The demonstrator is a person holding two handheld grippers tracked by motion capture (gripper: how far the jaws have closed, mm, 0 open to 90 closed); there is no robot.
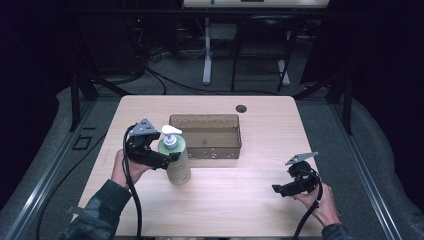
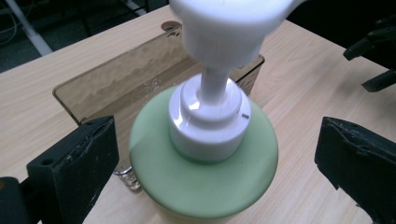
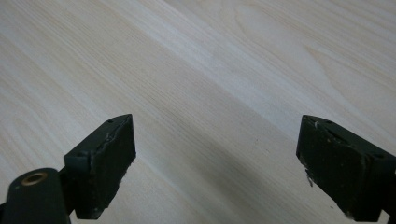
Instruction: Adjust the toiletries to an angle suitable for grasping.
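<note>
A pale green pump bottle (image 1: pixel 177 159) with a white pump head stands upright on the wooden table, just in front of the left end of a brown see-through bin (image 1: pixel 206 136). My left gripper (image 1: pixel 167 159) is at the bottle's left side, open. In the left gripper view its jaws straddle the bottle (image 2: pixel 201 177) at shoulder height; the left jaw is close to it and the right jaw stands well apart. My right gripper (image 1: pixel 282 189) hovers low over bare table near the front right. It is open, with nothing between its fingers (image 3: pixel 102 163).
The bin (image 2: pixel 121 79) lies behind the bottle and looks empty. A round cable hole (image 1: pixel 241 108) sits near the table's far edge. The other gripper (image 2: pixel 373 51) shows at the upper right of the left gripper view. Dark frames and cables surround the table.
</note>
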